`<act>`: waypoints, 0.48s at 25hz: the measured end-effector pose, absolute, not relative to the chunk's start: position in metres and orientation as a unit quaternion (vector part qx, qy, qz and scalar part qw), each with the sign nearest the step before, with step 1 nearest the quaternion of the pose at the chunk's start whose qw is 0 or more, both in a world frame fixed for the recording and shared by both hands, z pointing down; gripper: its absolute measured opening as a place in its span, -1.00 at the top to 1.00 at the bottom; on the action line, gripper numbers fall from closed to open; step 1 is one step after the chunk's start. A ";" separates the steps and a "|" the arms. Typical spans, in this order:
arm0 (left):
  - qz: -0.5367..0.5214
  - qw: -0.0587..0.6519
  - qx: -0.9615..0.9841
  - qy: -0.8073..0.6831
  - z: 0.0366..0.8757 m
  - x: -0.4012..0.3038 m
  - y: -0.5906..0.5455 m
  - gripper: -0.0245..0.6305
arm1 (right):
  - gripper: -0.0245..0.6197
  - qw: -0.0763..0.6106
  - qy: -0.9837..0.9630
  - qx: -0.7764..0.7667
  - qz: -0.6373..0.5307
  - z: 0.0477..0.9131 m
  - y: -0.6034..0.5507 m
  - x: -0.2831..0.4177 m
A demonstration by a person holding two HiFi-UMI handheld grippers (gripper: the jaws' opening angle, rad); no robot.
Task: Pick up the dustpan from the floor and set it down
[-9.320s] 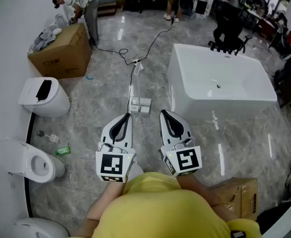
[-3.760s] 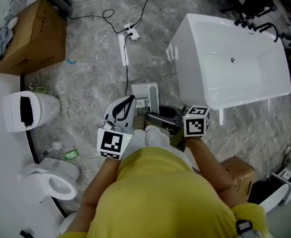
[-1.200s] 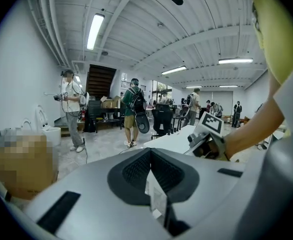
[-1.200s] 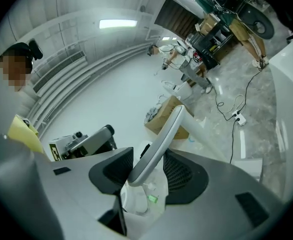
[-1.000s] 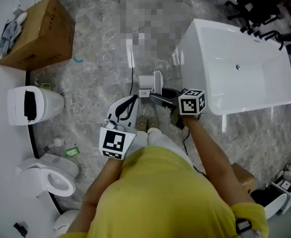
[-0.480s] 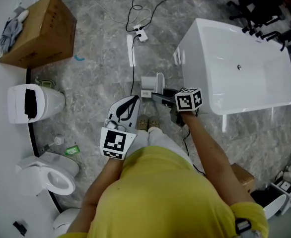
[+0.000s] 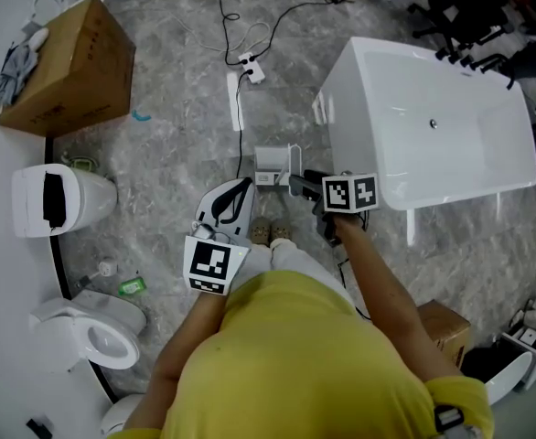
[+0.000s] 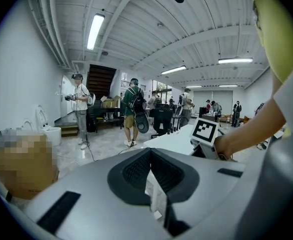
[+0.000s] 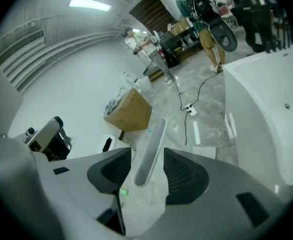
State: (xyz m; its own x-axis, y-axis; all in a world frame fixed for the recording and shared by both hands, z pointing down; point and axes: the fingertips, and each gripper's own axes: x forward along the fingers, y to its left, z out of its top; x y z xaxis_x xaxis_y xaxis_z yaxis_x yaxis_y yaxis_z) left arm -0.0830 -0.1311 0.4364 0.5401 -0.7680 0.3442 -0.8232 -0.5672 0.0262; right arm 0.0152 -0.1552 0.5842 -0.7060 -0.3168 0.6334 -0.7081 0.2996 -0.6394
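The white dustpan stands on the grey marble floor in front of the person's feet, its long handle upright. In the head view my right gripper reaches the handle from the right. In the right gripper view the handle stands between the two dark pads, which are opening with a gap on the left side. The pan lies on the floor beyond. My left gripper hovers left of the dustpan, shut and holding nothing; its tips meet.
A white bathtub stands close on the right. A cable and power strip run across the floor beyond the dustpan. A cardboard box and toilets line the left wall. The person's shoes are just behind the pan.
My right gripper has sunk a little and tipped downward at the dustpan handle. The left gripper has stayed where it was.
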 end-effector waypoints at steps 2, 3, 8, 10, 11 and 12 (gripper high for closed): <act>0.149 0.088 0.875 -0.452 0.435 -0.081 -0.132 0.92 | 0.38 0.192 -0.790 0.359 0.458 0.567 -0.158 0.025; 0.149 0.085 0.876 -0.450 0.434 -0.079 -0.132 0.92 | 0.47 0.190 -0.794 0.377 0.438 0.557 -0.160 0.030; 0.145 0.062 0.882 -0.444 0.419 -0.067 -0.140 0.92 | 0.89 0.154 -0.815 0.465 0.309 0.485 -0.175 0.059; 0.137 0.047 0.884 -0.444 0.405 -0.062 -0.146 0.92 | 0.89 0.126 -0.825 0.489 0.253 0.446 -0.181 0.067; 0.133 0.038 0.884 -0.446 0.397 -0.059 -0.149 0.92 | 0.89 0.113 -0.828 0.502 0.222 0.426 -0.184 0.071; 0.129 0.028 0.884 -0.448 0.388 -0.057 -0.153 0.92 | 0.89 0.102 -0.830 0.515 0.190 0.405 -0.186 0.074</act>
State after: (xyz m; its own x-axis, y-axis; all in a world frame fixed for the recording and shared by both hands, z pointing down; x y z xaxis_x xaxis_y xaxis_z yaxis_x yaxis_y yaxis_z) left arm -0.0573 -0.1526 0.3876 0.5657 -0.7850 0.2525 -0.7992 -0.5974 -0.0665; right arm 0.0742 -0.1860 0.4053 -0.4493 -0.8158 0.3640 -0.8930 0.3982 -0.2099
